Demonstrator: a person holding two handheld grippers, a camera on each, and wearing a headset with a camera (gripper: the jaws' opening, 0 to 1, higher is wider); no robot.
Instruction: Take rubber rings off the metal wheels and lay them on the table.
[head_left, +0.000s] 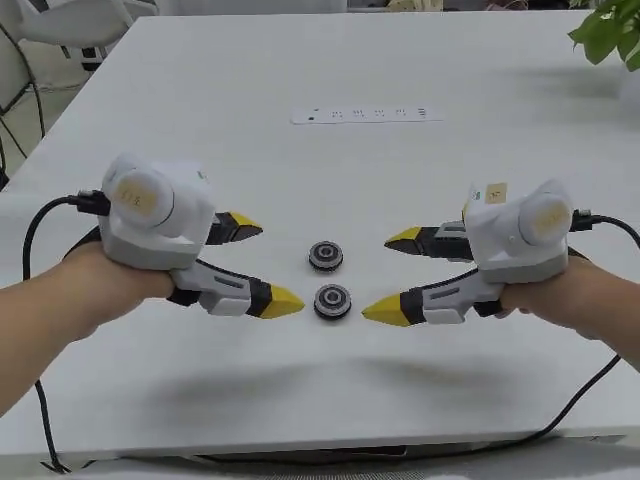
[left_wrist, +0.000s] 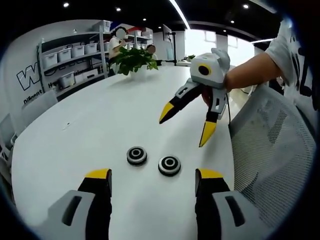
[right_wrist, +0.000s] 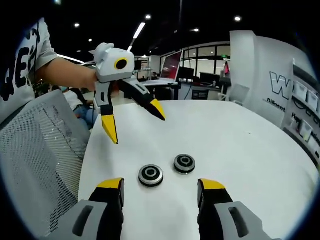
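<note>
Both grippers nearest, facing each other over table (head_left: 200, 120): left gripper (head_left: 275, 266) and right gripper (head_left: 380, 276), jaws spread wide, gripping nothing. Between my tips, two metal wheels lie flat: near wheel (head_left: 332, 301), far wheel (head_left: 325, 256). Black rubber rings (head_left: 319, 301) appear fitted on both. I judge task not begun; both rings left to strip.

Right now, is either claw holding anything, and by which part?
Nothing is held. The left claw and right claw are open, clear of the near wheel and far wheel.
</note>
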